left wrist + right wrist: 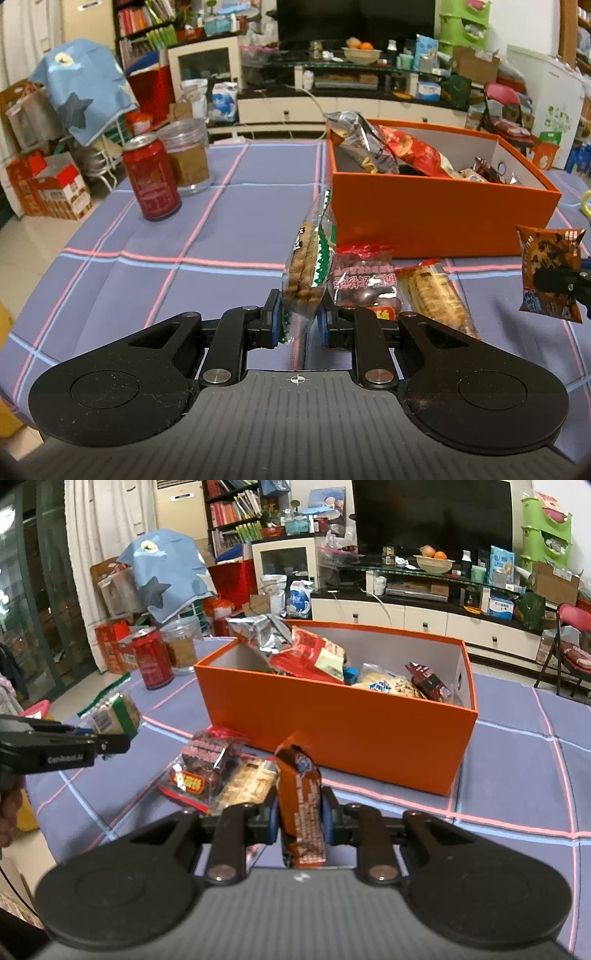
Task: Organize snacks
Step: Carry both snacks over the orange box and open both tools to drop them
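My left gripper (298,317) is shut on a clear biscuit pack with green trim (308,266), held upright above the table. In the right wrist view that same biscuit pack (114,712) hangs at the left in the left gripper (122,738). My right gripper (300,818) is shut on a brown cookie packet (301,797), also lifted; the packet (550,273) shows at the right edge of the left wrist view. The orange box (332,731) holds several snack bags. In front of it lie a red-labelled snack bag (207,764) and a cracker pack (249,782).
A red can (151,177) and a clear jar (188,155) stand at the table's far left. The table carries a blue checked cloth (184,240). A TV stand (424,609) and cluttered shelves fill the room behind. A red folding chair (570,642) stands right of the table.
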Available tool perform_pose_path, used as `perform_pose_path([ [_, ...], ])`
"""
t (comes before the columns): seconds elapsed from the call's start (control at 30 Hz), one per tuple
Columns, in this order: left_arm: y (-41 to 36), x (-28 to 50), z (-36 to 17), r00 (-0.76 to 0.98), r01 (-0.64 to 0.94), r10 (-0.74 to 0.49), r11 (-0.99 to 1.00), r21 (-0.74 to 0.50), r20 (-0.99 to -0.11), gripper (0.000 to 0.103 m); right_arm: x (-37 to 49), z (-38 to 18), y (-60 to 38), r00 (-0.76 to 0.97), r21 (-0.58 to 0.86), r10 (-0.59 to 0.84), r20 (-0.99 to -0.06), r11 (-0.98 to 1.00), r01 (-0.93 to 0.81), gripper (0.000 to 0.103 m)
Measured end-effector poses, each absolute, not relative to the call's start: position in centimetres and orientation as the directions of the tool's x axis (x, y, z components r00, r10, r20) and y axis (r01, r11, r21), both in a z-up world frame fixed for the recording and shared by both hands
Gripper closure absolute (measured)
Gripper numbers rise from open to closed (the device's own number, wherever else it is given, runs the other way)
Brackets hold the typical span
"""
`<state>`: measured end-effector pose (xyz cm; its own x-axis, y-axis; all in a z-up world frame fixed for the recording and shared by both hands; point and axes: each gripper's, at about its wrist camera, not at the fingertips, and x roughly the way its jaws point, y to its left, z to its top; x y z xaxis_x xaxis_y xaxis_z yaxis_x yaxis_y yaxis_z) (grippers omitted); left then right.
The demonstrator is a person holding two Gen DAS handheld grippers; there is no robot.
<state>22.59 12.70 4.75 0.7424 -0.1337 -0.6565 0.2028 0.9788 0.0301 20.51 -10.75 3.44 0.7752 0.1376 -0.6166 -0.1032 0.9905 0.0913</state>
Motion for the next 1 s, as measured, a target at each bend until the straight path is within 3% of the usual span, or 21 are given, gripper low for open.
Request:
perform_pose_path([
  [0.53,11.0,22.2,9.8,0.761,0.307,-0.3,0.948,-0.087,-0.575,0.103,20.1,7.9,-11.8,0.844,0.114,0.149,-0.516,0.988,-0.105,0.082],
  [0.73,5.7,27.3,13.0,0.778,0.359,-0.363,0.927,-0.111,-0.514,0.103,24.4,10.0,-14.8,0.877,0.164,0.128,-0.463,0.985,-0.057,0.082],
  [0.87,1.2,33.0,12.5,0.762,0.361,-0.339,0.93,-0.074,-0.551,0.103,29.5,10.4,-15.3,0.877,0.146,0.104,-0.47,0.988,-0.039,0.082],
  [0.9,0.5,34.4,11.7,0.756,0.351,-0.324,0.934,-0.066,-0.568,0.092,30.5,10.2,-15.3,0.871,0.14,0.099,-0.481,0.989,-0.035,0.082],
  [0.93,0.3,35.4,10.9,0.751,0.331,-0.301,0.942,-0.06,-0.587,0.079,31.4,10.0,-15.3,0.867,0.13,0.09,-0.49,0.991,-0.03,0.079],
  [0.97,0.3,36.1,10.3,0.747,0.307,-0.28,0.95,-0.061,-0.602,0.072,32.2,9.7,-15.4,0.865,0.119,0.074,-0.496,0.993,-0.016,0.065],
  [1.0,0.6,36.3,9.9,0.743,0.297,-0.279,0.952,-0.073,-0.608,0.074,32.5,9.6,-15.7,0.863,0.119,0.063,-0.502,0.993,-0.003,0.054],
])
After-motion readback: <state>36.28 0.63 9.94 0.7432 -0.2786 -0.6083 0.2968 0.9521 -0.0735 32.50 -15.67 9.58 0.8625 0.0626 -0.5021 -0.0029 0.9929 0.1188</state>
